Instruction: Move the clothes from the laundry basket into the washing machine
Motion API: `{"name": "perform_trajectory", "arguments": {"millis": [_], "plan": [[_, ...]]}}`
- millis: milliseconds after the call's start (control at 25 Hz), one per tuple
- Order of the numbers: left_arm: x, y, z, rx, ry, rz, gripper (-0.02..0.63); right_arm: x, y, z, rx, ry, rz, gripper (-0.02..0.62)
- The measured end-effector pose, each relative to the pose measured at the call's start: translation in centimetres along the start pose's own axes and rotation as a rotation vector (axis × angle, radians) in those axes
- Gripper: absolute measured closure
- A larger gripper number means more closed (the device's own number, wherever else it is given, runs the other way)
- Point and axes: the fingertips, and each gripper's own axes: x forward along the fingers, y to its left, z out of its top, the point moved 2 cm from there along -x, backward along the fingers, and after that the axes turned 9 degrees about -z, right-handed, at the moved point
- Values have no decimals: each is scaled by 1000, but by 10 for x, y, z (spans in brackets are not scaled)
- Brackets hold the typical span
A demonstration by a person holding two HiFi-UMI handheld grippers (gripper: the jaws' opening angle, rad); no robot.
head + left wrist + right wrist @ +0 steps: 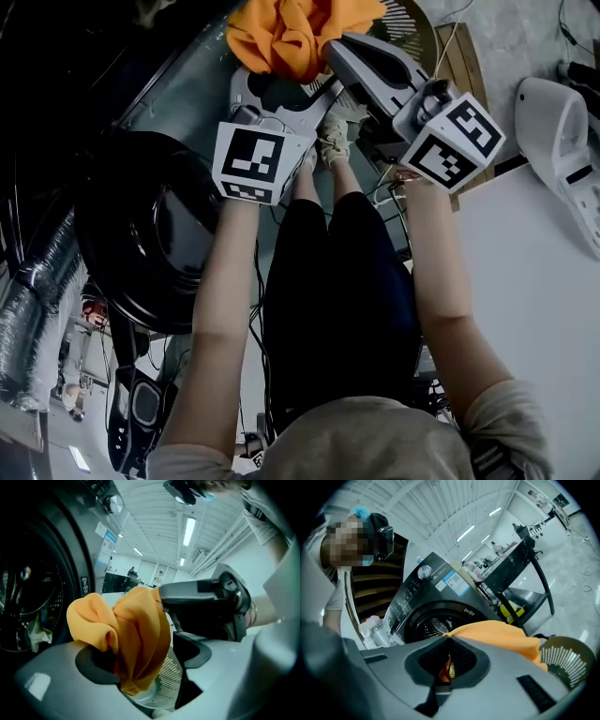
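- Both forearms are stretched forward side by side, and the left gripper (281, 89) and right gripper (336, 49) meet at the orange cloth (295, 33).
- Right tongs are pressed together, pinching a fold of the cloth.
- Left tongs are spread wide, with the cloth hanging loose between them.
- The cloth's up in the air over the laundry basket (164, 684), with the washing machine (436, 616) off to the left.

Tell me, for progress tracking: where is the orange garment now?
Top centre of the head view: the orange garment is pinched in the right hand-held gripper, hanging between the open jaws of the left hand-held gripper, up and right of the washing machine door.
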Motion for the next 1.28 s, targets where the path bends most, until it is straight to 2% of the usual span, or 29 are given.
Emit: {"name": "perform_trajectory", "arguments": {"millis": [80,160,200,240,360,560,720,1120,1280], "plan": [[2,6,5,32,2,45,261,3,18,-1,-33,22,40,583],[0,18,9,19,-13,96,267,8,32,-9,-65,48,68,583],[-2,23,9,1,-22,113,291,11,36,-13,-73,55,74,583],[-4,27,10,-18,-30,126,376,12,38,-16,-73,59,76,583],[-13,33,9,-30,-38,158,428,13,40,-21,-73,52,74,583],[-42,59,10,-52,-56,264,436,18,39,-28,-108,61,49,581],[-68,88,11,-74,-70,370,436,26,39,-35,-92,67,31,581],[-104,177,-10,-187,-105,633,437,53,13,-61,-39,75,-11,583],[-111,214,-8,-168,-126,704,437,64,-2,-73,-35,100,-21,582]]}}
